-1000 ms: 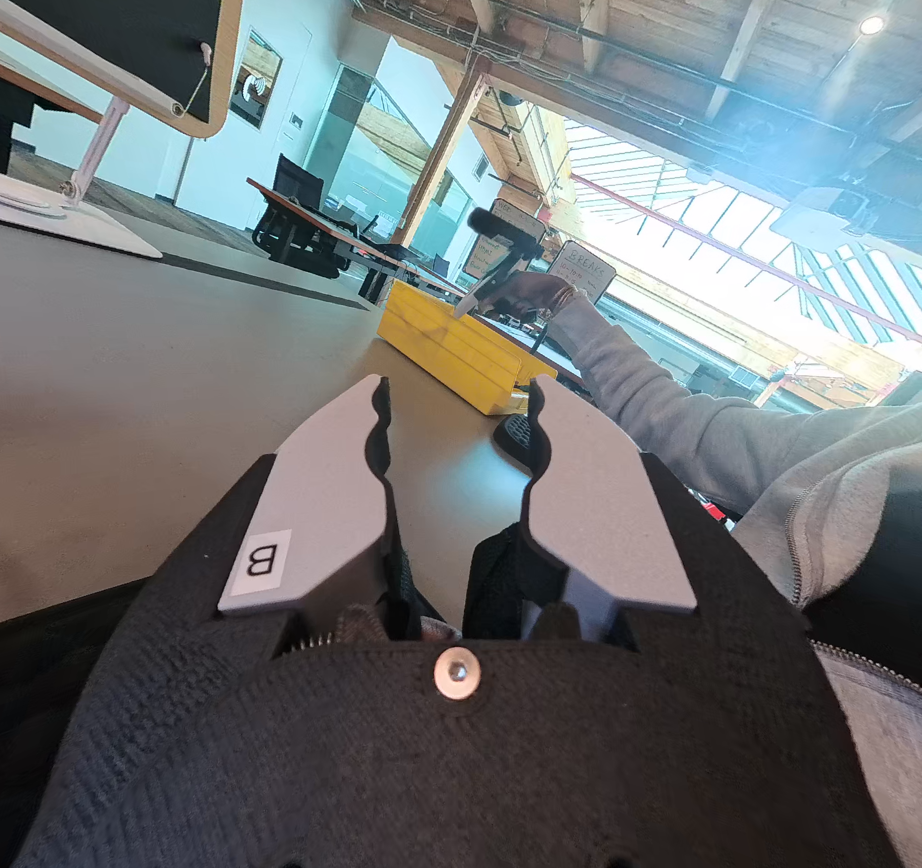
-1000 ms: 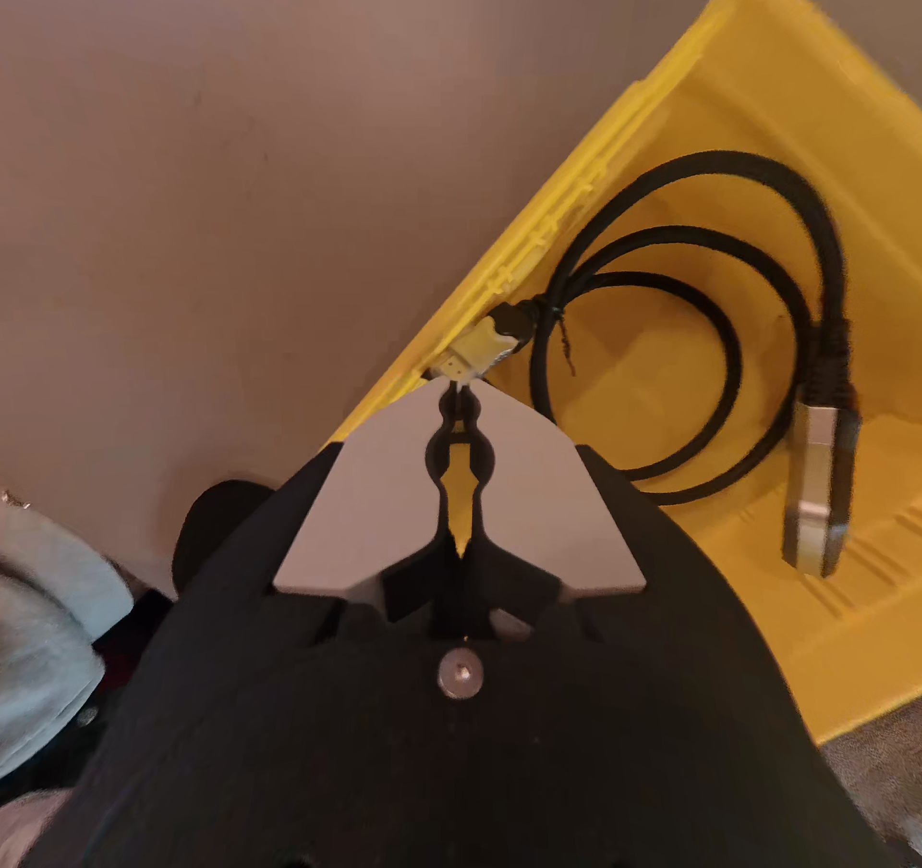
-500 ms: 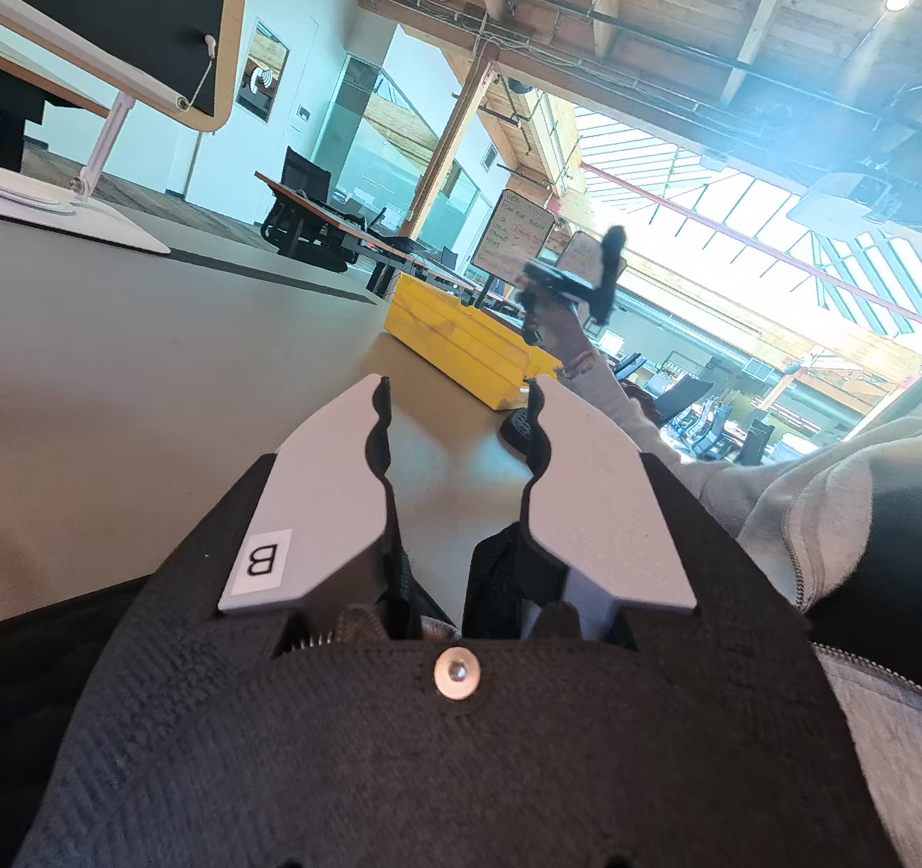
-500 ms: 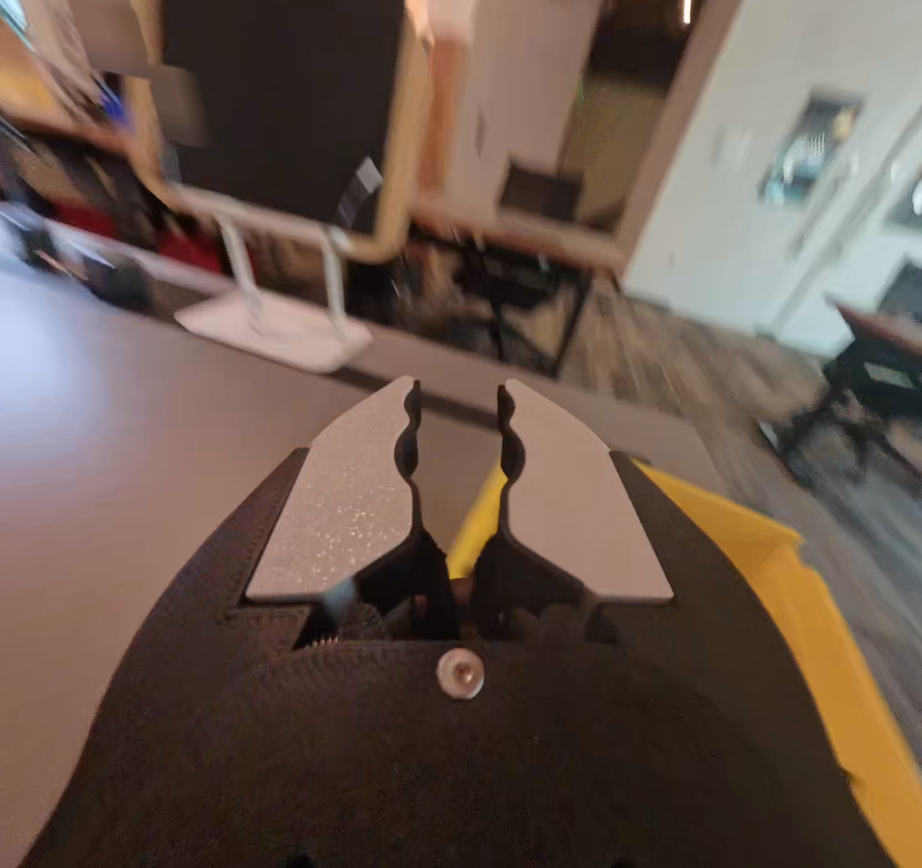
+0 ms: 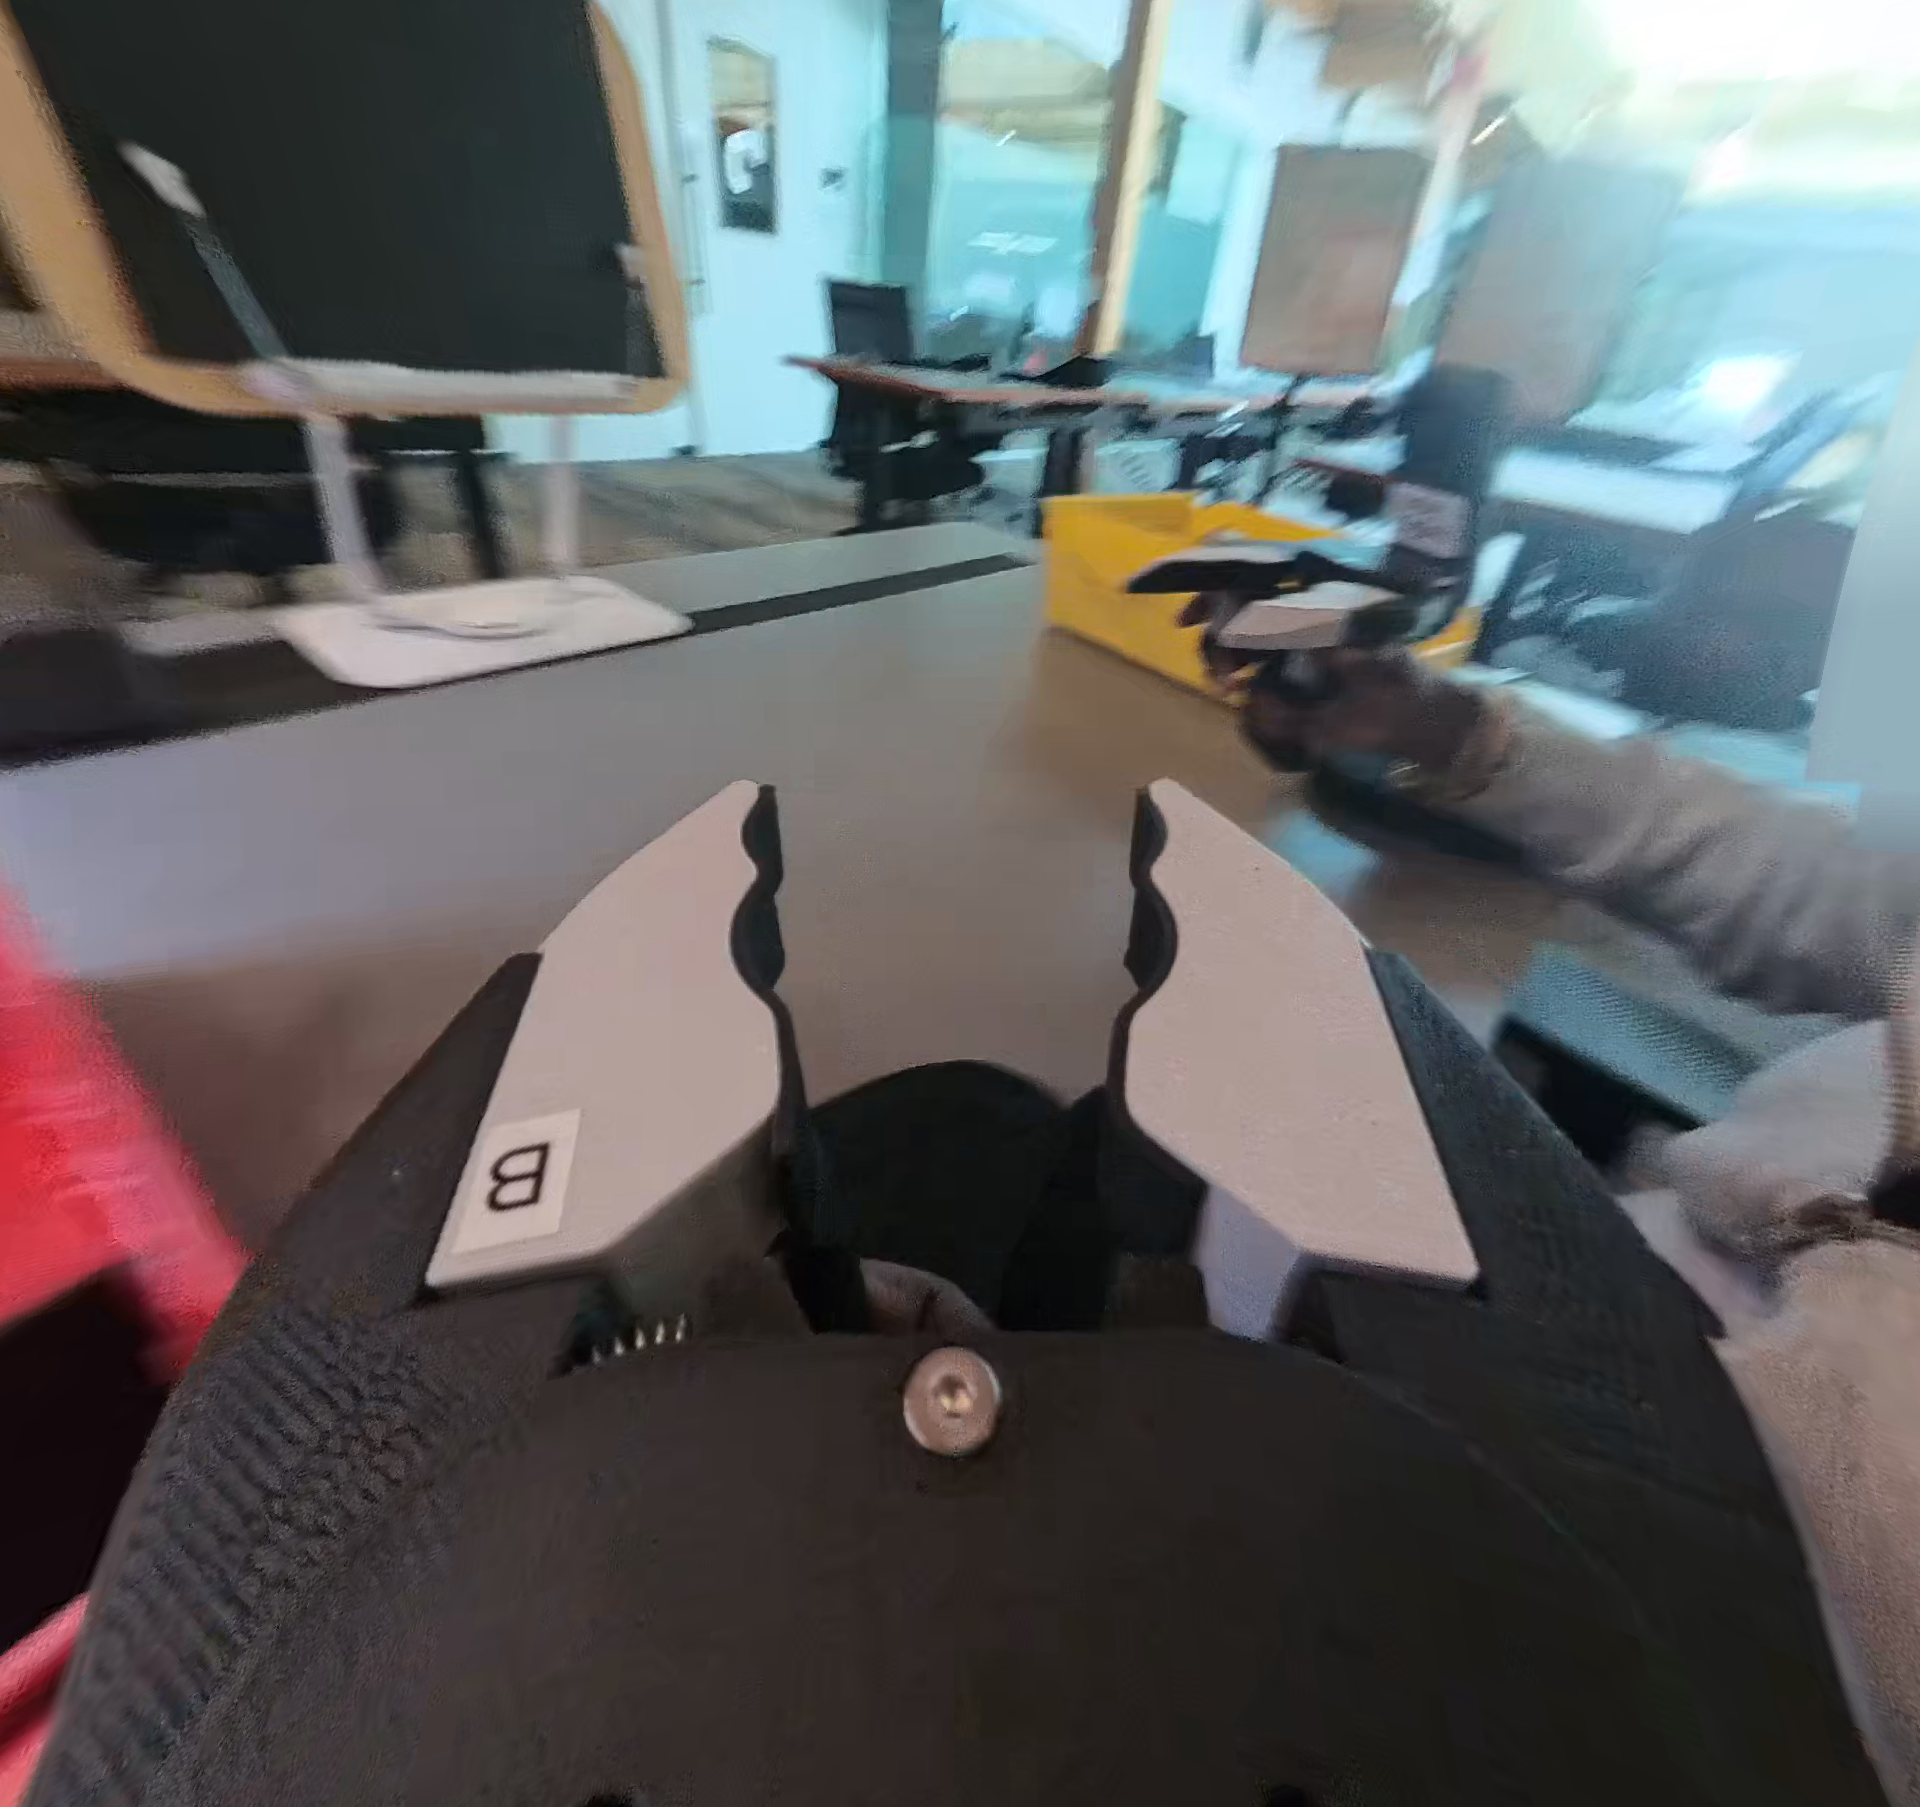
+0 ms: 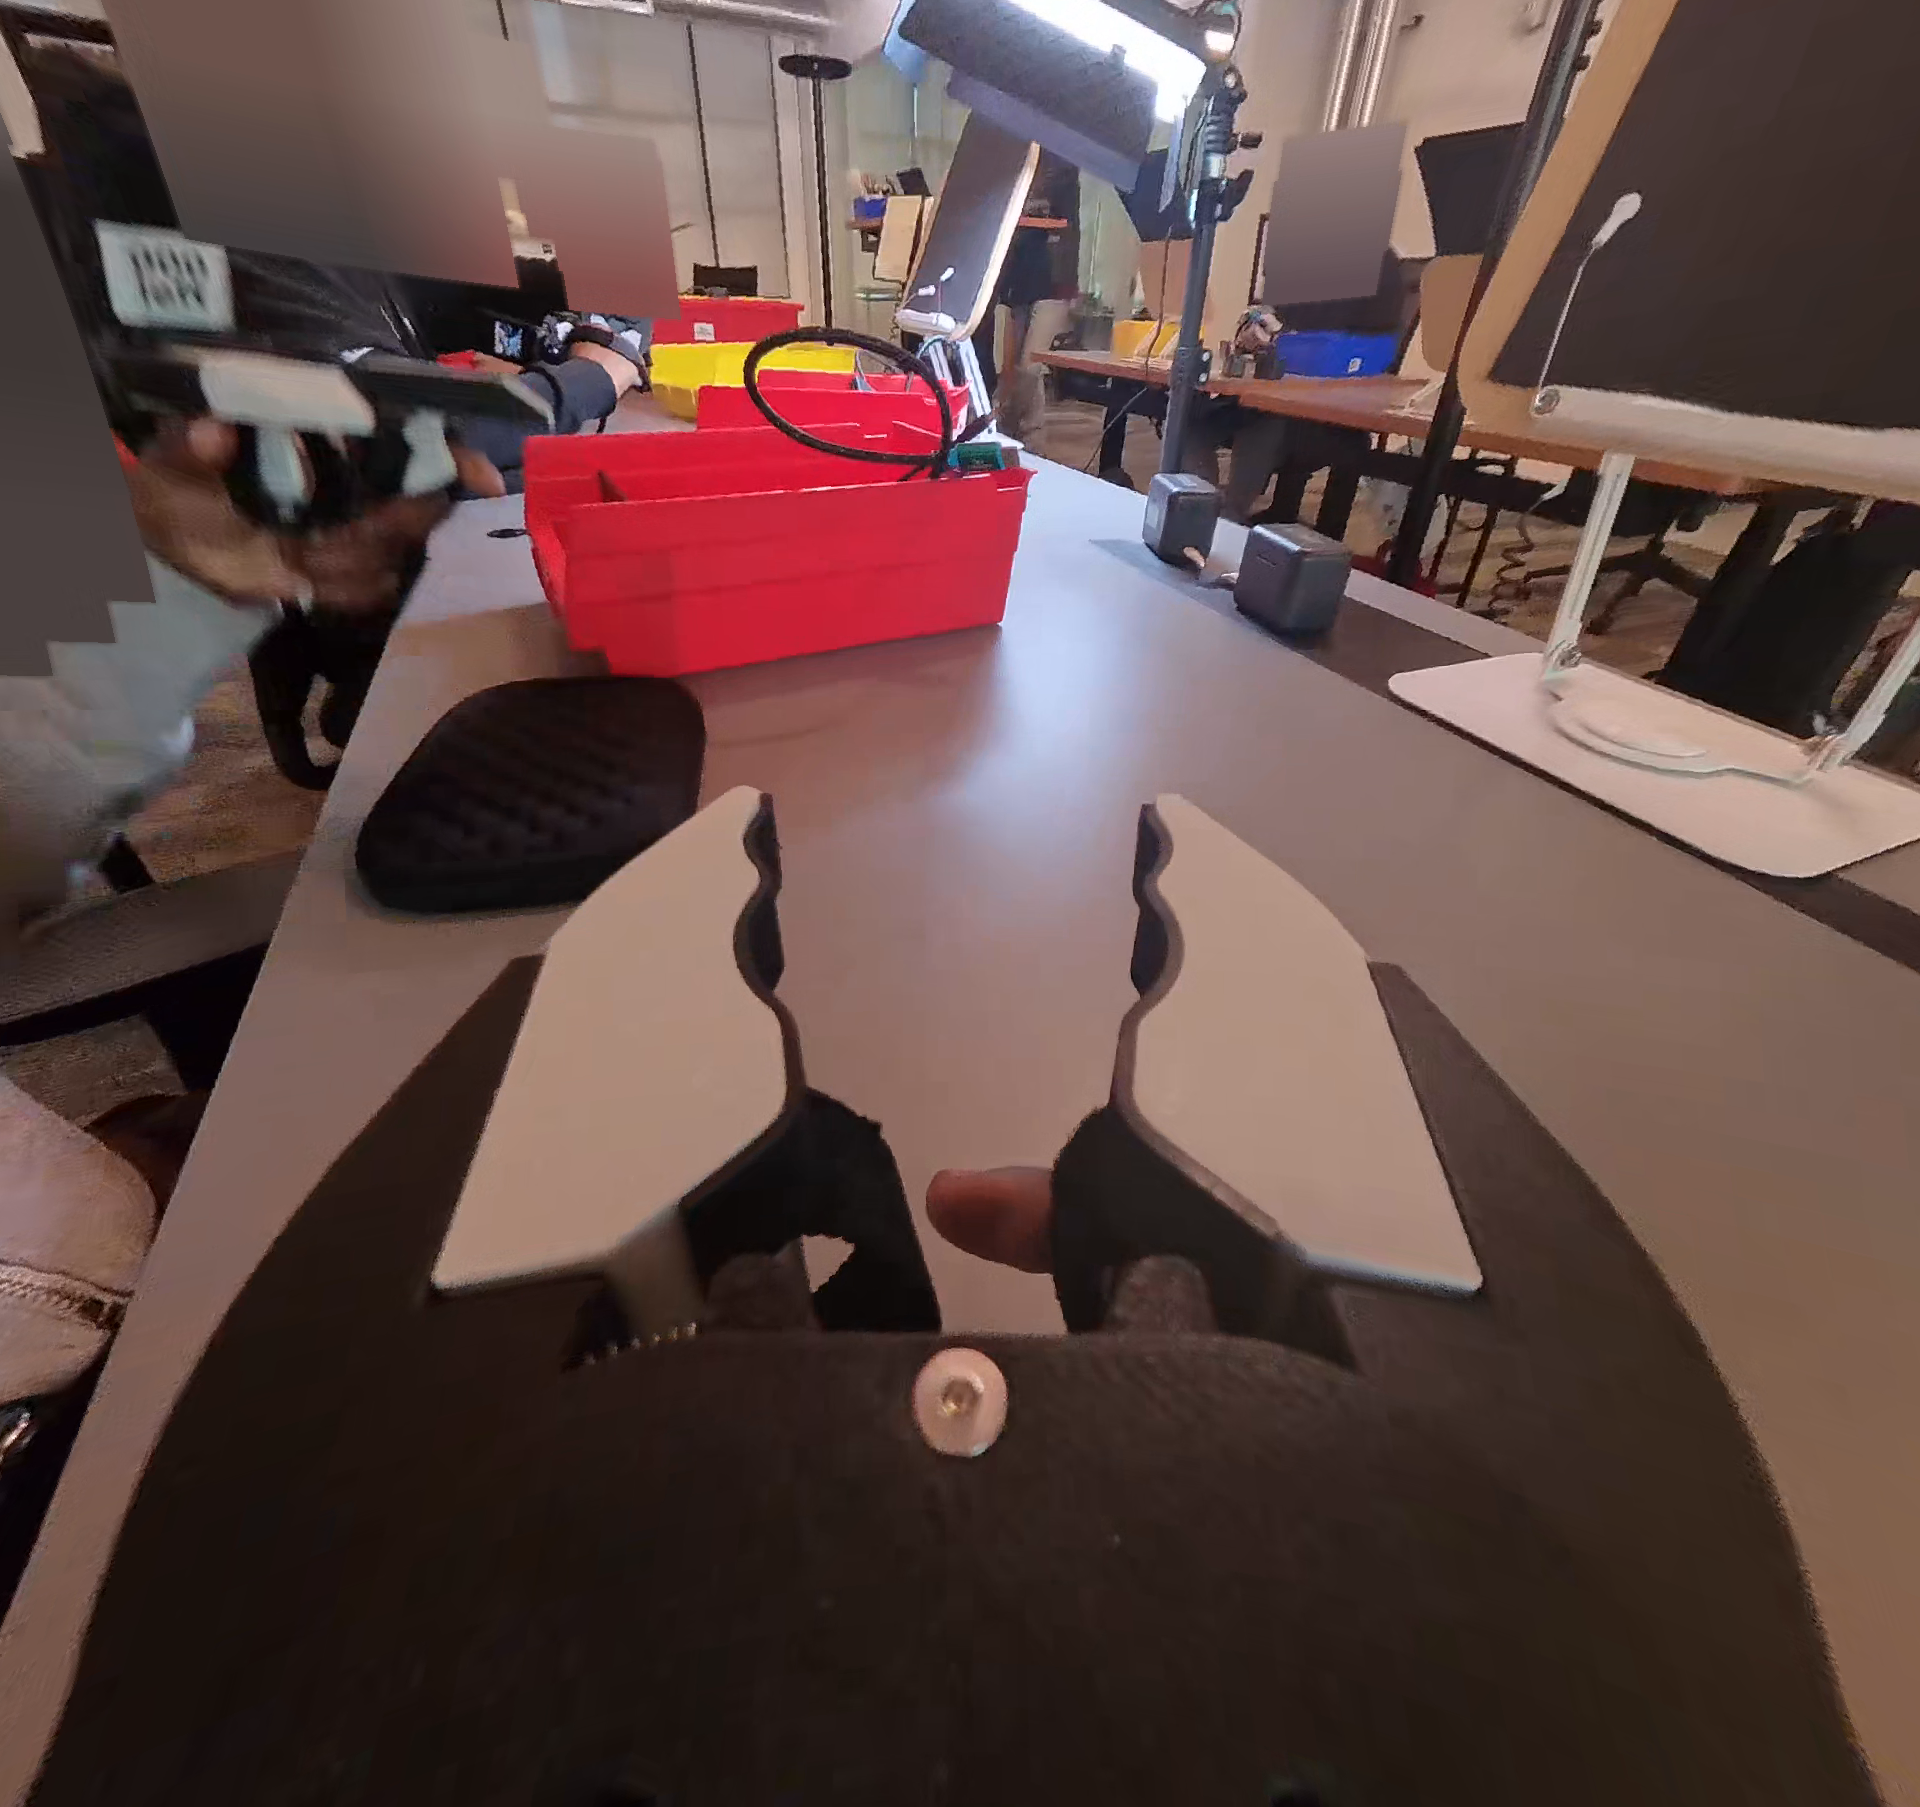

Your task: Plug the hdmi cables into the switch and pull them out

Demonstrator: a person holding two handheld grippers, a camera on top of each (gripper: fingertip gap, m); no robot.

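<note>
My left gripper (image 5: 951, 801) is open and empty, held low over the grey table (image 5: 623, 822). My right gripper (image 6: 951, 807) is open and empty over the same table. A black cable loop (image 6: 831, 386) sticks up out of a red bin (image 6: 790, 552) ahead of the right gripper. A small green item (image 6: 982, 456) sits at that bin's right corner; I cannot tell what it is. A yellow bin (image 5: 1122, 562) stands far right in the left wrist view; its contents are hidden. No switch is clearly visible.
A black padded case (image 6: 530, 801) lies near the table's left edge. Two grey cubes (image 6: 1288, 562) and a white stand base (image 6: 1662, 760) sit on the right. A hand (image 5: 1351, 718) holds the other gripper before the yellow bin. A red blur (image 5: 62, 1082) is at the left.
My right gripper was shut at an HDMI plug in the yellow bin; it has opened, lifted away and swung to face the red bin. My left gripper has tilted down from the ceiling.
</note>
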